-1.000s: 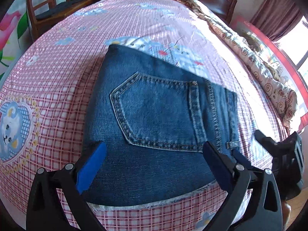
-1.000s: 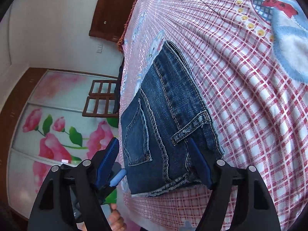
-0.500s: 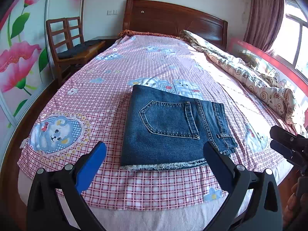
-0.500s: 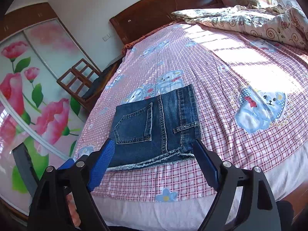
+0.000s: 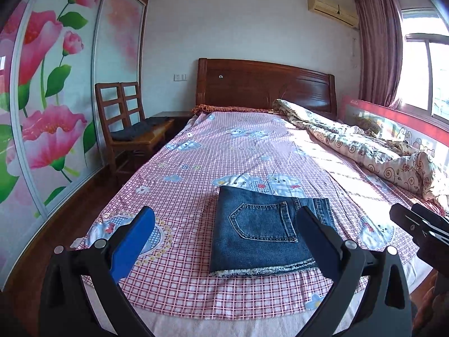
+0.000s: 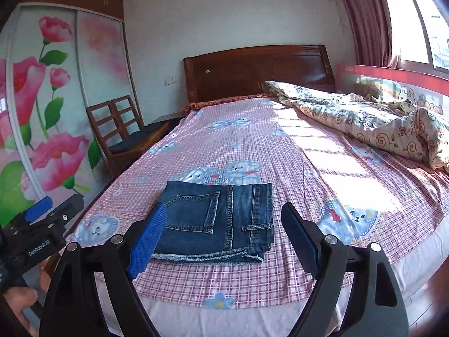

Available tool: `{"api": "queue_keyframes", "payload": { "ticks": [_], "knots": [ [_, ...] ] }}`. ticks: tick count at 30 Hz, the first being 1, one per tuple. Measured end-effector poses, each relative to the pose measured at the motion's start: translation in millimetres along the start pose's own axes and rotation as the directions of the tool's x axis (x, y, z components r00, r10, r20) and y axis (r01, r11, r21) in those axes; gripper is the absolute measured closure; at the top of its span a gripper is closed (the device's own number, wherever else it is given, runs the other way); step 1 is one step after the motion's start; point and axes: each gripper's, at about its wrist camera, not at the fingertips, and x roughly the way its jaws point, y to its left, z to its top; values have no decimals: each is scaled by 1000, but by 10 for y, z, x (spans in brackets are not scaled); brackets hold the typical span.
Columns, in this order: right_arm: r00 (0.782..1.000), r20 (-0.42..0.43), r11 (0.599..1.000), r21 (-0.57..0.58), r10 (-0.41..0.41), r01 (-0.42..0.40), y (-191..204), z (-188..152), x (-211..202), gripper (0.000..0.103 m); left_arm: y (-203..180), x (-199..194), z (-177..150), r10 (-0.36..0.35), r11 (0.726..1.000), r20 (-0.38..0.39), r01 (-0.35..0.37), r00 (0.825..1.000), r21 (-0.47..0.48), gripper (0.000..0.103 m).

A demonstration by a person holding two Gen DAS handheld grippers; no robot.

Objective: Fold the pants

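The blue denim pants [image 5: 261,233] lie folded into a compact rectangle near the foot of the bed [image 5: 196,174], back pocket up; they also show in the right wrist view [image 6: 219,219]. My left gripper [image 5: 224,241] is open and empty, held back from the bed's foot edge, above and short of the pants. My right gripper [image 6: 224,236] is open and empty, likewise pulled back from the bed. Each gripper shows at the edge of the other's view: the right one [image 5: 421,230], the left one [image 6: 36,230].
A pink checked sheet with bear prints covers the bed. A crumpled floral quilt [image 5: 364,146] lies along the right side. A wooden chair [image 5: 126,129] stands left of the bed by a flowered wardrobe [image 5: 42,98]. A wooden headboard [image 5: 263,87] is at the far end.
Both grippers have drawn back and risen from right over the folded pants to beyond the bed's foot edge. The pants have stayed in place, folded.
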Motion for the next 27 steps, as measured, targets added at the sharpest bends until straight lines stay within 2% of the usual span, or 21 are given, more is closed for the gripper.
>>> {"api": "queue_keyframes", "payload": {
  "ticks": [7, 15, 18, 27],
  "knots": [
    [998, 53, 1000, -21, -21, 22, 33, -27, -33, 20, -106, -145, -64, 13, 999, 83, -16, 996, 41, 2],
    [999, 21, 999, -21, -41, 41, 26, -211, 81, 20, -95, 15, -213, 29, 999, 29, -30, 999, 20, 2],
    [997, 34, 997, -46, -63, 65, 70, -235, 102, 20, -108, 25, -239, 43, 999, 38, -44, 998, 31, 2],
    [999, 20, 998, -49, -33, 34, 73, -266, 160, 20, -104, 51, -302, 0, 1000, 35, -1, 999, 22, 2]
  ]
}}
